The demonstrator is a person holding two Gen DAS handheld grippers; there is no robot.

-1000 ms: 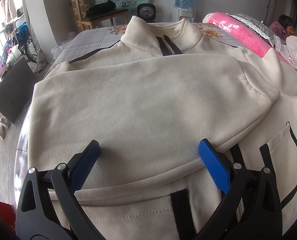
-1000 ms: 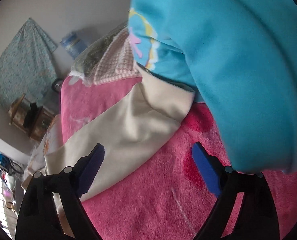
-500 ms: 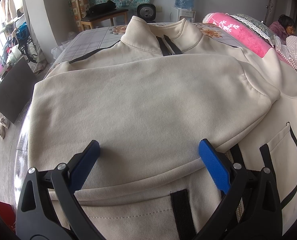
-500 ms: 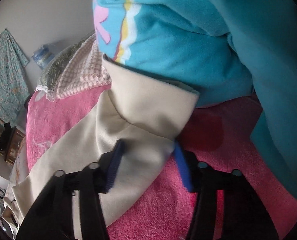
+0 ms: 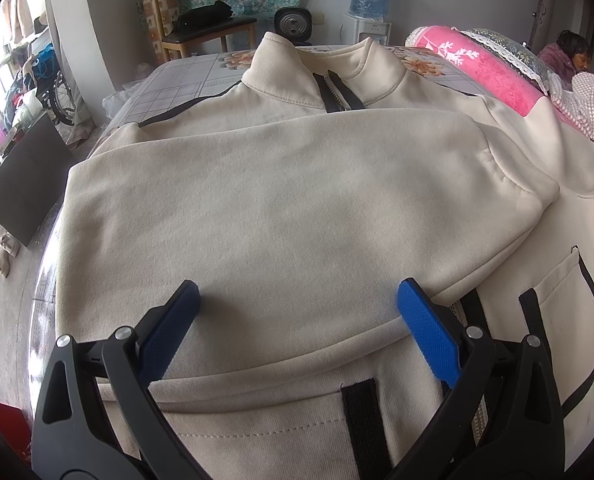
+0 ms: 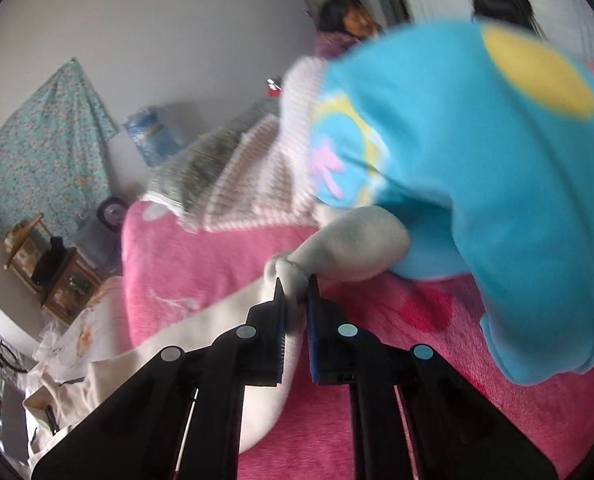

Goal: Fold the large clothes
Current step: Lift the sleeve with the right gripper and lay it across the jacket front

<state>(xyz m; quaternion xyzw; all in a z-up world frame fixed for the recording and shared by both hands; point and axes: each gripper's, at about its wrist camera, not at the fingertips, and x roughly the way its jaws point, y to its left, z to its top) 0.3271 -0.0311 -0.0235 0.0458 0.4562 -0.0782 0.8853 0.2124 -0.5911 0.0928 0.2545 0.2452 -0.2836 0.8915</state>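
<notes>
A large cream zip jacket [image 5: 297, 208] with black trim lies front up on the bed, one sleeve folded across its chest. My left gripper [image 5: 297, 300] is open and empty, resting low over the folded sleeve. In the right wrist view my right gripper [image 6: 295, 284] is shut on the jacket's other cream sleeve [image 6: 349, 244] near its cuff, which runs over a pink blanket [image 6: 201, 260] and under a blue garment [image 6: 497, 184]. The view is blurred.
A pink blanket roll [image 5: 477, 64] and a checked cloth [image 5: 589, 108] lie at the bed's right side. A person [image 5: 573, 56] sits behind them. A wooden chair [image 5: 201, 28], a fan [image 5: 293, 28] and a water dispenser [image 5: 369, 0] stand beyond the bed.
My right gripper moved onto the sleeve end by the blue garment, closed on it and lifted it off the pink blanket. The left gripper has not moved.
</notes>
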